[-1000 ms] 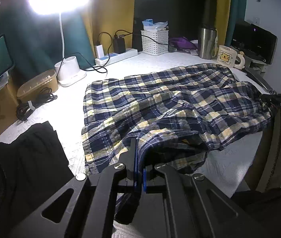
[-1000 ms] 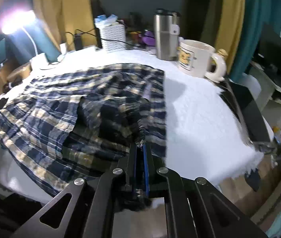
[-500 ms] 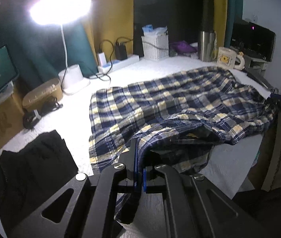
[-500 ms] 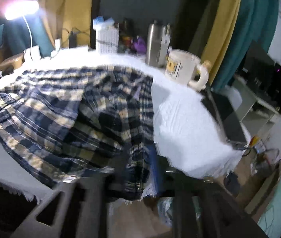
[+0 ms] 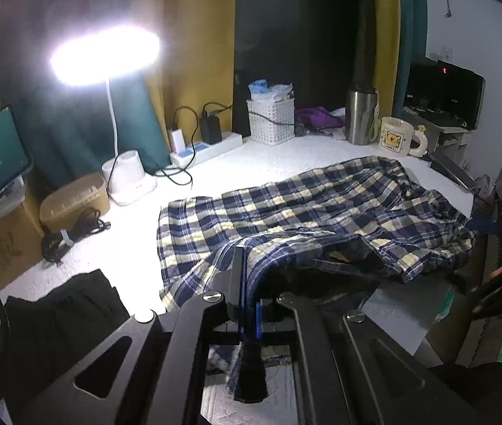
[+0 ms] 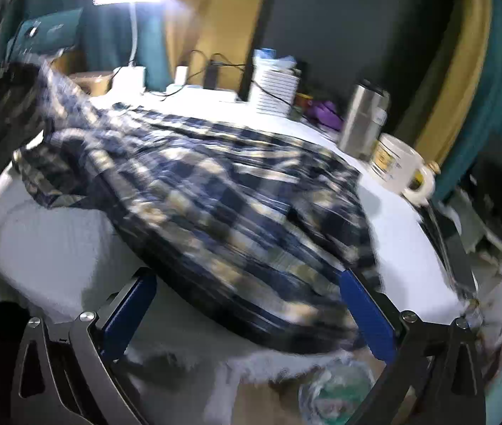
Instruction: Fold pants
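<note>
The plaid navy-and-yellow pants (image 5: 321,209) lie spread across the white table (image 5: 268,156). My left gripper (image 5: 247,304) is shut on a pants edge and lifts it above the table's near side. In the right wrist view, which is blurred, the pants (image 6: 222,205) lie rumpled on the table, their edge hanging over the near rim. My right gripper (image 6: 247,304) is open and empty, its blue pads wide apart just off the table's edge below the cloth.
A black garment (image 5: 63,311) lies at the near left. A lamp base (image 5: 127,177), power strip (image 5: 208,145), white basket (image 5: 272,120), steel tumbler (image 5: 360,117) and bear mug (image 5: 399,138) line the back. The mug (image 6: 403,170) stands near the pants.
My right gripper has opened and let go of the pants, drawing back off the table's edge. My left gripper has pulled back and up, still holding its edge.
</note>
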`<act>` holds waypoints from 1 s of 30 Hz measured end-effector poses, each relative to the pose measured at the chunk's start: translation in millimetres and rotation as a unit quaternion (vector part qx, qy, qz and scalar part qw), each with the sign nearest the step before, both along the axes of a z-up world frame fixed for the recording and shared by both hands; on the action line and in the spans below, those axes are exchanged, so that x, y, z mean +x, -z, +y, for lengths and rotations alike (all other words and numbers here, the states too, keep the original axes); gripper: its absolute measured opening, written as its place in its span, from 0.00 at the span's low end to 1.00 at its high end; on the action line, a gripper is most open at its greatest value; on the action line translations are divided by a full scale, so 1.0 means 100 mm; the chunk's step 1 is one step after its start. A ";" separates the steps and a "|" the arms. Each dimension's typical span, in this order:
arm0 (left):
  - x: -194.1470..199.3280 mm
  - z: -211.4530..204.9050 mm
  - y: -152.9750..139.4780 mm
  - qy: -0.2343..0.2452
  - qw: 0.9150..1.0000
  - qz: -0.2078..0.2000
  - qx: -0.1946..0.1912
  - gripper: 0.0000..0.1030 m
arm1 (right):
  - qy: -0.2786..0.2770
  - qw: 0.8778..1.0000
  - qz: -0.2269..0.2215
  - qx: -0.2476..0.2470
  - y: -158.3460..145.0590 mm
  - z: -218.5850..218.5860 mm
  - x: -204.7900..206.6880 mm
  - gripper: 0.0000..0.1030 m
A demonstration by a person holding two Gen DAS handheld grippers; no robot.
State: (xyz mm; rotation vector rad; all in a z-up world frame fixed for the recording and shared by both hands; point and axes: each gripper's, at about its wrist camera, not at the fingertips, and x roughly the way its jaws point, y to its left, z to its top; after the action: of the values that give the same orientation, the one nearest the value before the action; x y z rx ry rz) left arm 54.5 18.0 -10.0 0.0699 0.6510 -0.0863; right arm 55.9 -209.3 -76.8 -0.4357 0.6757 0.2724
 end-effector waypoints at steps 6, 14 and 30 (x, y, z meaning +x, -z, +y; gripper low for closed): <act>-0.05 0.01 -0.06 -0.003 1.000 -0.005 0.001 0.03 | 0.044 0.998 -0.038 -0.026 0.10 -0.08 0.20 1.00; -0.04 0.01 0.09 -0.007 1.000 0.012 -0.014 0.03 | 0.075 0.997 -0.011 0.008 0.14 -0.60 0.33 0.47; -0.39 -0.21 -0.46 0.015 0.997 -0.074 -0.006 0.03 | 0.091 0.990 -0.106 0.035 -0.60 -0.69 0.03 0.13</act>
State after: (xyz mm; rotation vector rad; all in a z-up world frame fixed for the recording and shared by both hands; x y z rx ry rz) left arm 15.5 -3.0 35.7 0.0728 0.5023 -0.1133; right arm 59.1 -278.0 -16.9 -0.3274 0.4927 0.0756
